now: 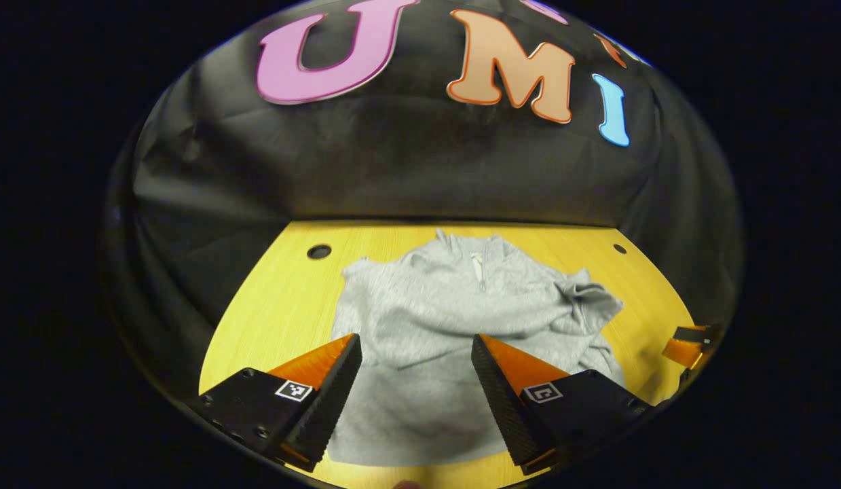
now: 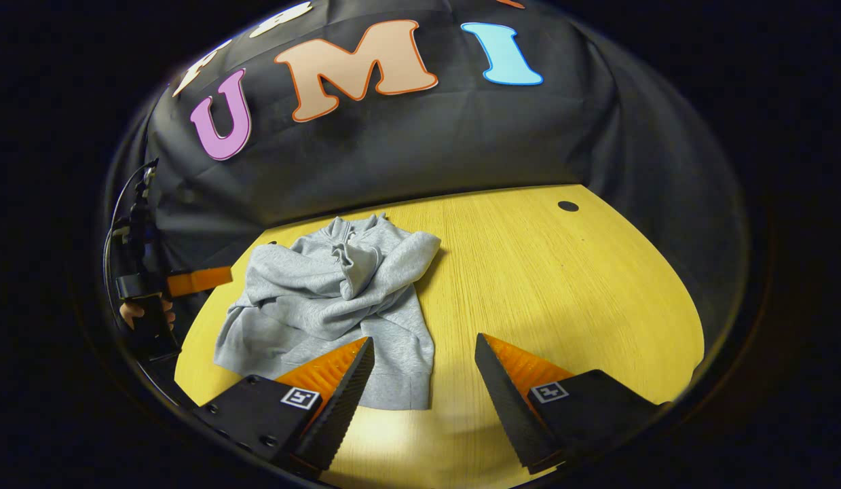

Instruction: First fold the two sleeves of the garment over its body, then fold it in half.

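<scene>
While both sleeves lay folded across the sweater [image 1: 434,326], the left gripper [image 1: 417,380] and right gripper [image 2: 423,384] hovered above the desk [image 2: 563,285], jaws spread.

Yellow wood-grain table [image 1: 284,305], rounded at the edges, backed at the far side by the black cloth wall. Two small dark round holes near the far corners, one on the left [image 1: 319,251] and one on the right [image 1: 620,248]. Grey zip-neck garment [image 1: 447,326] lying directly on the top, collar toward the far edge, hem toward the near edge, both sleeves folded in over the body, the right one bunched and wrinkled. Bare wood to the right of the garment in the right gripper view.
</scene>
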Demonstrator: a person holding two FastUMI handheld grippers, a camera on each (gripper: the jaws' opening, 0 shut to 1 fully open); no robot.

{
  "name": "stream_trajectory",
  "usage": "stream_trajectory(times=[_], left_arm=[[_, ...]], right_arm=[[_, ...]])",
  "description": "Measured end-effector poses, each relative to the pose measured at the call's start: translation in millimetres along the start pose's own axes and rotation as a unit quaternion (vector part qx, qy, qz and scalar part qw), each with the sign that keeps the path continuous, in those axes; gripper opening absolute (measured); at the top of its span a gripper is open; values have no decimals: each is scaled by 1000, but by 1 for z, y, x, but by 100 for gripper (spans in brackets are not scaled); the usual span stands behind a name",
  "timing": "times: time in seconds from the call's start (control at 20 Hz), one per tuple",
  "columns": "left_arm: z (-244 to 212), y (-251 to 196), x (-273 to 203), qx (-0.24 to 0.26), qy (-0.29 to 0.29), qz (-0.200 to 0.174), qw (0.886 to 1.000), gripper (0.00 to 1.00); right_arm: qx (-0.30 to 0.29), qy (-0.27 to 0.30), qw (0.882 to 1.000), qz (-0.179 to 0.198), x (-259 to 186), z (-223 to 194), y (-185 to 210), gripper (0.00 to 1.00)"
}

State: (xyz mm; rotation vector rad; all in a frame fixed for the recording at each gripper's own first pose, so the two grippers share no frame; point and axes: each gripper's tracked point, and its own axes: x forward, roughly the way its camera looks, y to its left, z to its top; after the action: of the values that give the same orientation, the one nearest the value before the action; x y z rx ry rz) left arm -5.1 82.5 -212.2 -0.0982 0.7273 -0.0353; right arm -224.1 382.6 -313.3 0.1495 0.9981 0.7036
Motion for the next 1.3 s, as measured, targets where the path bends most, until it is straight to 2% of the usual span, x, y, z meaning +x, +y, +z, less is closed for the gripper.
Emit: stream_trajectory(times=[0.05,0.3,0.35,0.4,0.45,0.5,0.55,0.6,0.65,0.7,0.75,0.8,0.9,1.0,1.1,1.15,1.2,1.3], left_arm=[[-18,13,-5,-11,16,2,1000,96],[-101,59,-29,-44,80,27,995,97],[-111,64,-29,-50,86,33,994,97],[-119,68,-28,-52,92,39,994,97],[-127,71,-27,-52,97,44,993,97],[-129,71,-26,-51,98,44,993,97],[-133,71,-25,-49,102,41,993,97],[-139,71,-23,-43,106,40,993,97],[-151,68,-20,-33,119,40,991,97],[-149,66,-18,-17,113,43,992,97],[-149,65,-17,-11,114,43,992,97],[-150,65,-17,-10,116,45,992,96],[-150,65,-16,-10,118,48,992,97],[-151,65,-18,-9,122,44,991,94],[-151,62,-16,-9,126,42,991,90],[-151,60,-15,-7,129,40,991,83],[-151,57,-15,-3,132,37,991,80],[-150,52,-13,6,137,26,990,60]], right_arm=[[-2,3,1000,-1,3,-3,3,97],[-46,36,998,-13,19,-29,9,92],[-56,49,997,-18,24,-40,8,97],[-62,59,996,-22,26,-48,8,97],[-68,67,995,-26,28,-55,7,92],[-76,76,994,-31,30,-62,6,97],[-83,86,992,-35,31,-71,4,92],[-89,99,990,-36,33,-80,5,92],[-98,110,988,-37,34,-88,5,97],[-104,113,987,-35,35,-90,7,97],[-107,116,987,-34,36,-91,9,92],[-109,125,986,-33,39,-96,10,97],[-105,134,985,-31,40,-99,11,97],[-97,146,984,-15,43,-103,14,87],[-112,160,981,7,43,-105,19,88],[-112,159,981,6,44,-104,19,68],[-114,163,980,12,45,-106,21,65],[-98,160,982,20,46,-106,30,29]])
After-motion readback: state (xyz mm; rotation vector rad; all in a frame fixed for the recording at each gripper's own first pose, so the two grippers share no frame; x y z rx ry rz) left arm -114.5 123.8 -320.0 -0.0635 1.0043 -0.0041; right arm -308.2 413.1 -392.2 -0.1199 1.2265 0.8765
